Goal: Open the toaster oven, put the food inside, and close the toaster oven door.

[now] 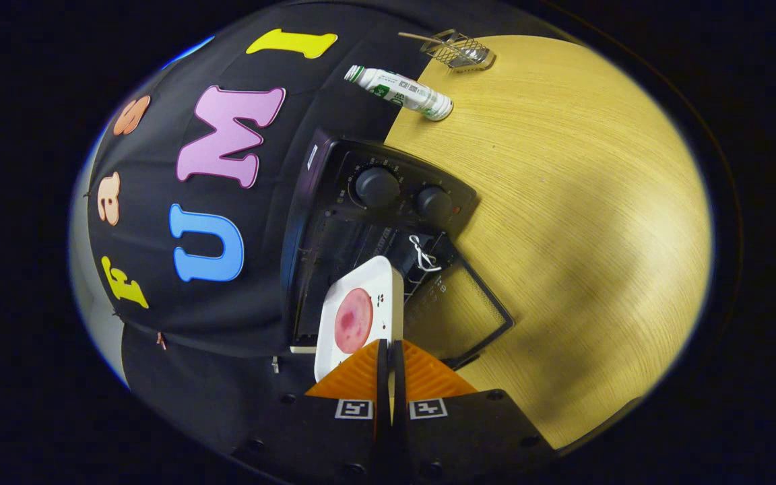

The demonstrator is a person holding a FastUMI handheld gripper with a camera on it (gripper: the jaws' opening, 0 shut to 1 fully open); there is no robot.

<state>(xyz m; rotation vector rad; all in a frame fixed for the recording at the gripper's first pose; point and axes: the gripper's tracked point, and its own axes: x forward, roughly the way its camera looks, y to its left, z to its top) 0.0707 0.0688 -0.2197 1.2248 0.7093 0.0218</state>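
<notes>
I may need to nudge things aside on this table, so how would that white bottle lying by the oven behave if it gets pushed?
The bottle lies on its side on the smooth wooden table, so it would probably roll when nudged. It looks like slim plastic, likely light and not fragile. The gripper is shut on the plate, so a nudge would be awkward now.

The surface [563,202] looked like pale wood with a fine grain and a soft sheen. The oven [388,222] had a dark, matt plastic-looking front with two smooth knobs [376,186], and its open door [459,306] looked like glass with a fine dotted mesh. The plate [361,310] was white, smooth and glossy, clamped at its edge between the closed fingers of the hand-held gripper [388,350], whose pads were ridged. The bottle [399,91] looked like glossy plastic. The rack [462,50] looked like shiny wire metal.
</notes>
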